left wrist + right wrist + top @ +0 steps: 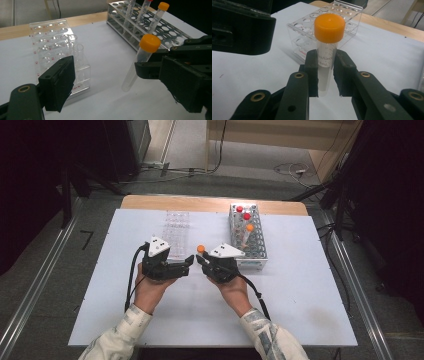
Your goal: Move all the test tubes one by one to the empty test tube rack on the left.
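My right gripper (324, 75): pinching the orange-capped tube (327, 47).
My left gripper (120, 82): spread, empty.
Next: hand over the tube carefully.

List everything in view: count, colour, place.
Orange-capped clear plastic tube: 1, clamped in the right gripper, table centre.
Metal perforated tube rack: 1, silver, back right; holds two red-capped tubes and one orange-capped tube.
Clear acrylic tube rack: 1, transparent, back centre-left; two open clear tubes in it.
White table: 1, wooden far edge.
Left gripper: black, open, nothing in it.
Right gripper: black, shut on the tube.
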Tool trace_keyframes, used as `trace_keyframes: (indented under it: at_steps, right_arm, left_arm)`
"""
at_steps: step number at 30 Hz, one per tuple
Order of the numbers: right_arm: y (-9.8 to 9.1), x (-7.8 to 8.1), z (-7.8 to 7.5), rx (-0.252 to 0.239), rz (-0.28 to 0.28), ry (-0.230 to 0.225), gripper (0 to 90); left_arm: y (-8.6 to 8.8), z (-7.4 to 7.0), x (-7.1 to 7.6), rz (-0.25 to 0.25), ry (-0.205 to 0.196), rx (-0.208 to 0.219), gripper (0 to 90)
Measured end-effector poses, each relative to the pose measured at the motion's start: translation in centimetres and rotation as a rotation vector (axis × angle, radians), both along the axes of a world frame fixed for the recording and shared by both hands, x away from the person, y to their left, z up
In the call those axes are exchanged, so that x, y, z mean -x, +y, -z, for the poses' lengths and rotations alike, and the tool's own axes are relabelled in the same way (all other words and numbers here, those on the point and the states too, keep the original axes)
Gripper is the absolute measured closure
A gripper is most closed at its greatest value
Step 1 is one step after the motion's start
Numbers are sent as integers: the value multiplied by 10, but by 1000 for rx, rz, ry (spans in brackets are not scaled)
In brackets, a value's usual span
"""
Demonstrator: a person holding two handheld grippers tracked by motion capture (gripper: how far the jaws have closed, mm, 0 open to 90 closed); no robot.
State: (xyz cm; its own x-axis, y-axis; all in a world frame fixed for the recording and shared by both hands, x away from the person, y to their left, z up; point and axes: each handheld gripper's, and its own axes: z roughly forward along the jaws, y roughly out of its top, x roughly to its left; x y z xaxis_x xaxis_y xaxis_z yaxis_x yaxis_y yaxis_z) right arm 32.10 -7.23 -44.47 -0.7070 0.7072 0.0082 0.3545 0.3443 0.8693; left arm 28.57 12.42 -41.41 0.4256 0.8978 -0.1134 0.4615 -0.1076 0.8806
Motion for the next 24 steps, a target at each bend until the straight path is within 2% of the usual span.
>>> trace_keyframes:
  at_steps: [8, 11, 19, 24]
  right_arm:
    - [7, 3, 3, 3, -14, 6, 716]
    - [11, 4, 4, 5, -25, 6, 716]
    - [22, 10, 6, 1, -56, 9, 716]
    - [28, 14, 6, 4, -77, 4, 716]
  left_arm:
    - [-1, 0, 1, 9, -4, -1, 157]
    - [-2, -1, 2, 21, -2, 4, 192]
    - [-4, 1, 3, 51, -4, -4, 342]
    - [-3, 2, 4, 69, -18, -14, 516]
